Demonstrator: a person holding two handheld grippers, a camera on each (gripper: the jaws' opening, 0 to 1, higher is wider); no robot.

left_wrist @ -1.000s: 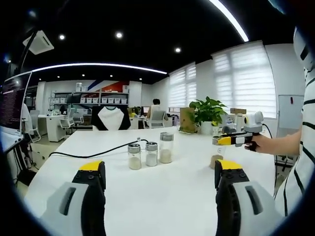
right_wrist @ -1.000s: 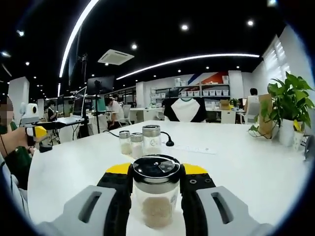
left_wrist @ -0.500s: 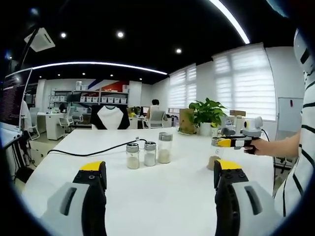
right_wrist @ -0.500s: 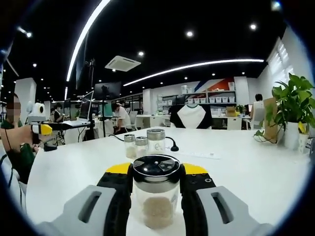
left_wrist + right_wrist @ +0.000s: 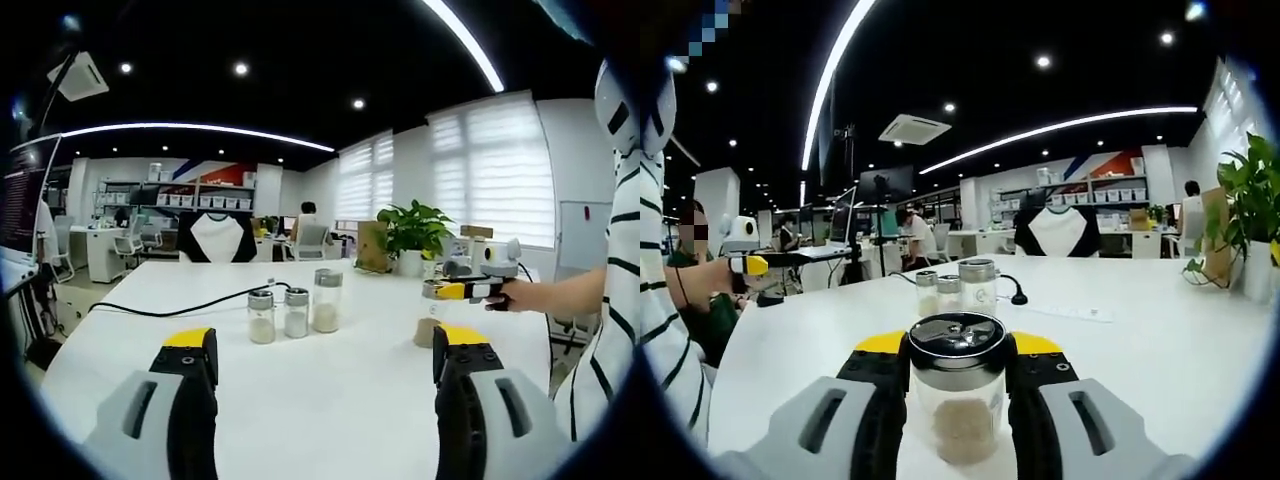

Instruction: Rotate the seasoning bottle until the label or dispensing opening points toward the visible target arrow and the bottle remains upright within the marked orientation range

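My right claw clamps the bottle, upright between my jaws on the table. No arrow visible, so alignment can't be judged; turning likely unfinished. Left claw gapes wide, empty; its view shows the right claw from the side, three jars ahead.

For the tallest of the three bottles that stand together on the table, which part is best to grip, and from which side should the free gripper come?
Probably the clear glass body of the tallest bottle, below its metal cap: it stands upright with straight walls. The left gripper is open and faces the group. The middle bottle stands close beside it, so come from the far, free side, jaws level.
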